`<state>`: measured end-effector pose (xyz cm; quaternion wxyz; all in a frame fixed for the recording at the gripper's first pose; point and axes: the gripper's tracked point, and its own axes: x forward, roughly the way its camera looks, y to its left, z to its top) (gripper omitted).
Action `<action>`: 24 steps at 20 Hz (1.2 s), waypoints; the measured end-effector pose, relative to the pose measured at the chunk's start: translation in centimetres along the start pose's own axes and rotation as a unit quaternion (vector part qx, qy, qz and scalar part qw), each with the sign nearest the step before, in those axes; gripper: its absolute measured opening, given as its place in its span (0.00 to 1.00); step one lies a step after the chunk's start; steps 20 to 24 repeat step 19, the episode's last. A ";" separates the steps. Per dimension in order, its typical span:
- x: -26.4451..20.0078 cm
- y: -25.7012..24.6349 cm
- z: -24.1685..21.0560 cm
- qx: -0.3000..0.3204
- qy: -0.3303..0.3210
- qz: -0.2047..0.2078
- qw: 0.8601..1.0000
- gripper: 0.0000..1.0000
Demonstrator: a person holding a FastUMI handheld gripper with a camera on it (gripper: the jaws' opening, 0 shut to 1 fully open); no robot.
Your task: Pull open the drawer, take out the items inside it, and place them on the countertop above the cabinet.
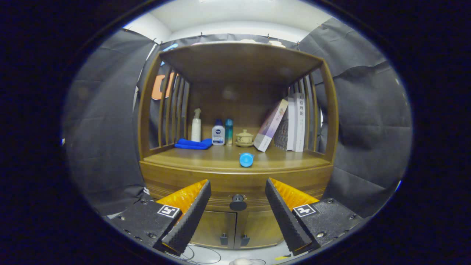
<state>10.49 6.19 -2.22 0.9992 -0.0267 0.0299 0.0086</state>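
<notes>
while the tool [238,184] is held spread wide with nothing between its fingers [191,213], it faces a wooden cabinet [237,176] head on. the drawer [224,189] sits shut in the band just under the surface [206,156], and its dark round knob [238,202] shows in the gap between the two fingers, a little beyond their tips and touched by neither. below the drawer are two small doors [235,228], each with a small dark handle near the middle seam.

on the surface above the drawer, a blue round-ended item [246,159] lies near the front edge, roughly above the knob. further back, along the rear of the open shelf space, stand a folded blue cloth [194,144], a white pump bottle [196,126] just behind it, a white bottle with a dark blue cap [218,133], and a slim teal bottle [229,131] right beside that. a small lidded ceramic cup [244,138] rests on a saucer to the right of the bottles. one book [271,125] leans tilted against a row of upright books [294,123] at the right side, next to the slatted side wall [307,110]. whatever is inside the drawer is hidden by its closed front. some thin cables [198,254] lie on the floor below the cabinet.
</notes>
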 end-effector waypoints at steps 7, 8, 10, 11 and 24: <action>-10.6 0.1 6.5 0.020 -0.038 0.015 0.999 0.97; -11.8 0.0 7.1 0.023 -0.042 0.018 0.999 0.97; -13.6 0.0 7.8 0.024 -0.045 0.020 0.999 0.97; -14.4 -0.1 8.0 0.024 -0.047 0.017 0.998 0.97; -15.9 0.0 4.9 -0.012 -0.029 -0.001 0.999 0.97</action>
